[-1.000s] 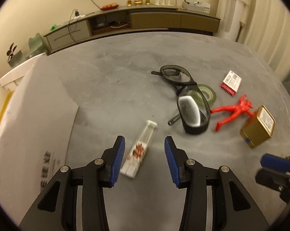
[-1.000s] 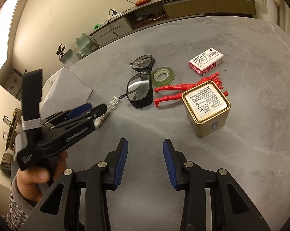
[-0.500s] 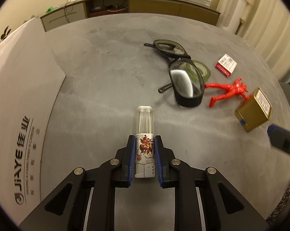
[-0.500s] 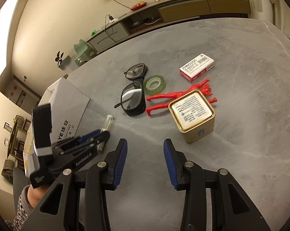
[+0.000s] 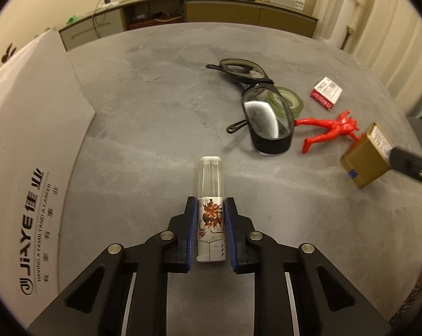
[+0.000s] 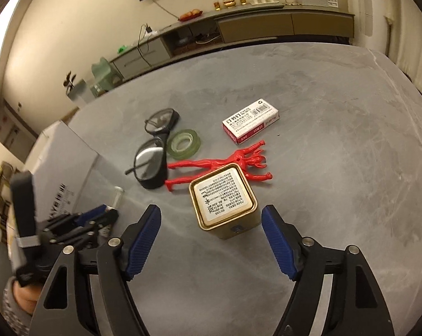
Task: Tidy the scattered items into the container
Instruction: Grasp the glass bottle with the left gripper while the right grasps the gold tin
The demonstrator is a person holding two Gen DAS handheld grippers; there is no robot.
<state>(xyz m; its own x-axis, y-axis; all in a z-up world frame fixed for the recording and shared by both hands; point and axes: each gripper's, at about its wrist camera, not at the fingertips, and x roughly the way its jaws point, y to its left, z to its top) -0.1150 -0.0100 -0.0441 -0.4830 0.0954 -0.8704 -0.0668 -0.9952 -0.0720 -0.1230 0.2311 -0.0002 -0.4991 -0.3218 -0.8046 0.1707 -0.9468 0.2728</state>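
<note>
My left gripper (image 5: pixel 211 224) is shut on a small white bottle (image 5: pixel 211 179) with a red print and a clear cap, which lies on the grey table (image 5: pixel 155 106). The bottle's cap sticks out ahead of the pads. In the right wrist view my right gripper (image 6: pixel 211 212) has its jaws opening wide. A gold square tin (image 6: pixel 223 196) stands just ahead between the fingertips, and the pads do not touch it. The white cardboard box (image 5: pixel 29 140) sits at the table's left.
Black glasses (image 6: pixel 152 162), a green tape roll (image 6: pixel 183 147), a red toy figure (image 6: pixel 219 165) and a red-and-white small box (image 6: pixel 250 120) lie beyond the tin. A low sideboard (image 5: pixel 211 11) runs along the far wall.
My left gripper closed on the white bottle and holds it. My right gripper moved up to the gold tin and its jaws spread wider.
</note>
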